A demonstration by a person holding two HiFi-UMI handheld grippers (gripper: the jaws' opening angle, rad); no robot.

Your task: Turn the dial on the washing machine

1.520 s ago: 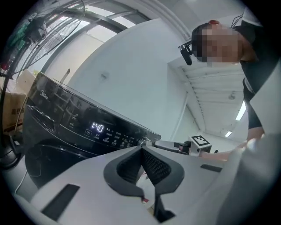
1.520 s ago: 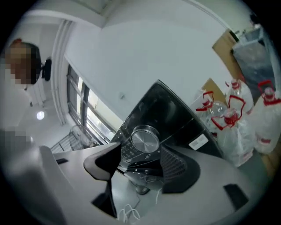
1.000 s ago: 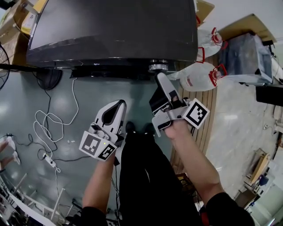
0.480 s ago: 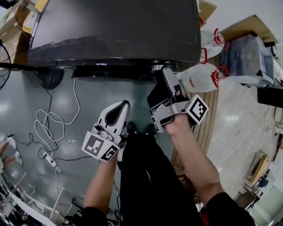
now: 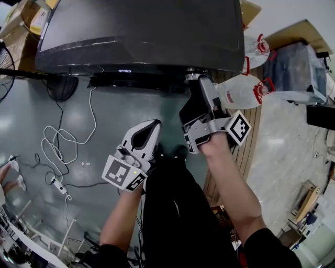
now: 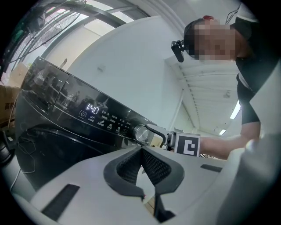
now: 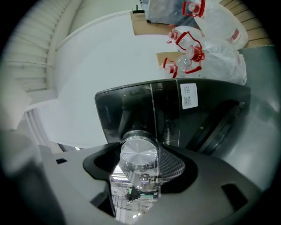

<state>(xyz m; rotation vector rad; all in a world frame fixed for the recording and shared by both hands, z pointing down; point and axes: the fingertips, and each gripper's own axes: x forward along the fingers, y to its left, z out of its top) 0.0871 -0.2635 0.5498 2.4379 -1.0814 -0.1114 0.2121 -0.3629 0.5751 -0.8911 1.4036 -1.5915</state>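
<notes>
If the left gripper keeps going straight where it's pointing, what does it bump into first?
Most likely the control panel of the glossy black washing machine, close to the round silver dial held between the jaws of the right gripper. The left gripper is shut and empty; how far off is unclear.

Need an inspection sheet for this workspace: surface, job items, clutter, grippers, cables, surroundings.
Surface: glossy grey floor in front of the machine.
Job's things: dark washing machine, its display lit; silver dial at the right end of the panel.
Clutter: white plastic bags with red handles right of the machine; cardboard boxes at upper left.
Grippers: right hand-held gripper closed on the dial; left hand-held gripper off the machine, jaws together, empty.
Cables: white cable looped on the floor, near a power strip.
Surroundings: wooden slats under the bags.
</notes>
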